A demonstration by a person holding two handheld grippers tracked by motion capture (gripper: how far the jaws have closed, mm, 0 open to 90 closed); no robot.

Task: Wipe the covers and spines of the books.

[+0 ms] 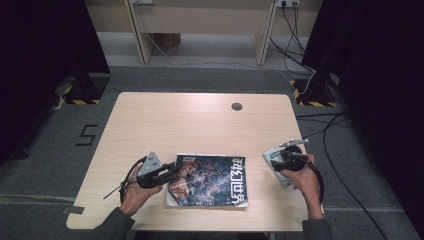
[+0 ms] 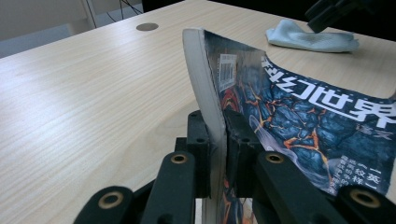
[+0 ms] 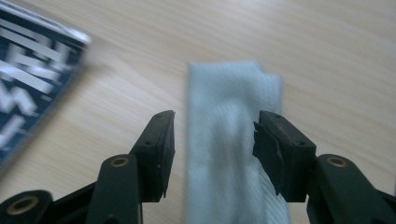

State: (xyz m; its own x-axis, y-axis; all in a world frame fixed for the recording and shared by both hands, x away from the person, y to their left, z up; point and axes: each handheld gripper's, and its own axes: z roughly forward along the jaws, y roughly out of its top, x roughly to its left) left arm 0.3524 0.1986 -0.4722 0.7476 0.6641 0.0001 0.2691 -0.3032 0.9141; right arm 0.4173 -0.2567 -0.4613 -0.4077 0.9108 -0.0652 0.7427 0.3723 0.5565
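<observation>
A magazine [image 1: 210,181] with a dark blue illustrated cover lies at the front middle of the wooden table [image 1: 200,120]. My left gripper [image 1: 172,172] is shut on its left edge, and in the left gripper view the pads [image 2: 198,140] pinch the page block of the magazine [image 2: 299,121], whose edge is lifted and curled upward. A folded pale blue-grey cloth [image 1: 271,159] lies at the right. My right gripper [image 1: 281,162] hovers over it. Seen in the right gripper view, the right gripper [image 3: 212,149] is open, jaws either side of the cloth [image 3: 229,116] without touching it.
A round cable hole [image 1: 237,106] sits in the tabletop near the far edge. Dark curtains stand at both sides, and cables run across the floor at the right. Wooden furniture legs stand beyond the table.
</observation>
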